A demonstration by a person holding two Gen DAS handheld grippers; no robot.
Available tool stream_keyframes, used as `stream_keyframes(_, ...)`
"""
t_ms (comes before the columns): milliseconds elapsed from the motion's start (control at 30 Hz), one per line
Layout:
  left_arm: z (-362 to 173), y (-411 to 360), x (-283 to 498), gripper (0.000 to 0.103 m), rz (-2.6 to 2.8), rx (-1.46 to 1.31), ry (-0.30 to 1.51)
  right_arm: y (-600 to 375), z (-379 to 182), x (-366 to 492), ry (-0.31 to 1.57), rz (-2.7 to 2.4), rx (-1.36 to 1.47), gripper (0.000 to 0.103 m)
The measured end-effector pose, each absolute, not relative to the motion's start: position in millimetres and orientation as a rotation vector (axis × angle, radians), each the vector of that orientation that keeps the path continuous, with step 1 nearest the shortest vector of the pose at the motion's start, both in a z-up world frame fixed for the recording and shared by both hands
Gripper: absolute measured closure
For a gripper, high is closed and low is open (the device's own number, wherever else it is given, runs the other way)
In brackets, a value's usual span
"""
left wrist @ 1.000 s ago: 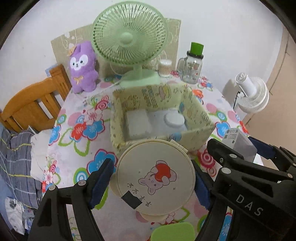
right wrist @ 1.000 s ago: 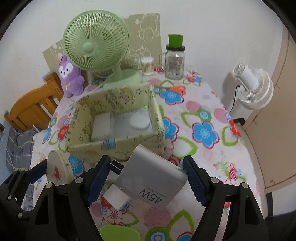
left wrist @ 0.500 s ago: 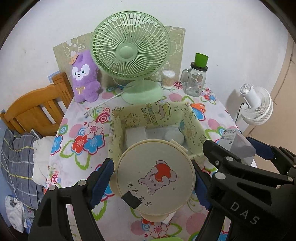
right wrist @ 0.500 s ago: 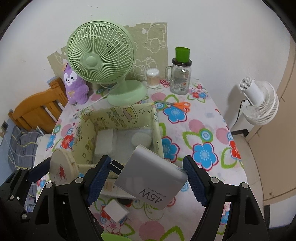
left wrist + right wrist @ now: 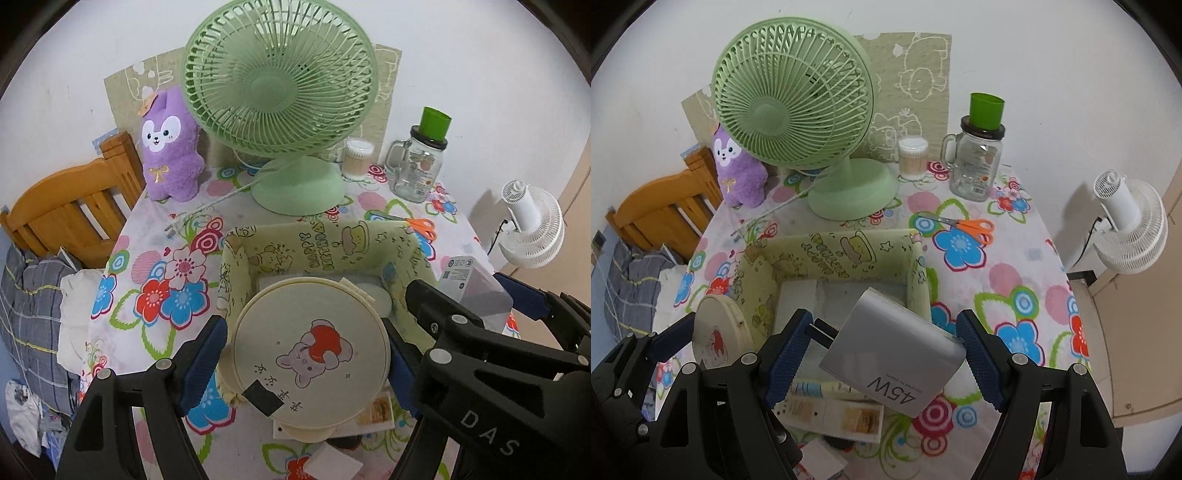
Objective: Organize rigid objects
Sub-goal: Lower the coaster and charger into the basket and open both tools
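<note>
The left gripper clamped the round case; the right gripper clamped the charger. Both were best lowered level into the fabric bin at twelve o'clock.

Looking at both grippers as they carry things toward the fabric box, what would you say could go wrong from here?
1. The right gripper holds the grey 45W charger skewed, by a prong and one corner; it could twist loose.
2. The round cream case in the left gripper is wide, and the grippers sit close together; they might collide above the fabric box.
3. The box walls look soft and could buckle if bumped.
</note>
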State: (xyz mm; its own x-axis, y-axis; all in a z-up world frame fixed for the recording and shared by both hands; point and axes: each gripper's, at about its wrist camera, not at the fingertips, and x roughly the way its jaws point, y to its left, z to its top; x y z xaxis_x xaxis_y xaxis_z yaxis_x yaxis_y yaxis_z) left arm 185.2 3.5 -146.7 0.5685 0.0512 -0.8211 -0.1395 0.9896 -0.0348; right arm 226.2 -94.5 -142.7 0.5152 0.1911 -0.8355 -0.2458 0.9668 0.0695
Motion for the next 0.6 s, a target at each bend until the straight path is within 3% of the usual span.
stream_keyframes(333,-168.4,15.4,202.8,0.021,0.14,-0.113,0.999,-82.6,-171.0,253.3,1.108,0.282,-0.058,0.021)
stream_keyframes(600,-177.6,15.2,208.5,0.021,0.126,-0.134,1.018,-78.9,-173.6,252.0,1.087,0.289,-0.085,0.02)
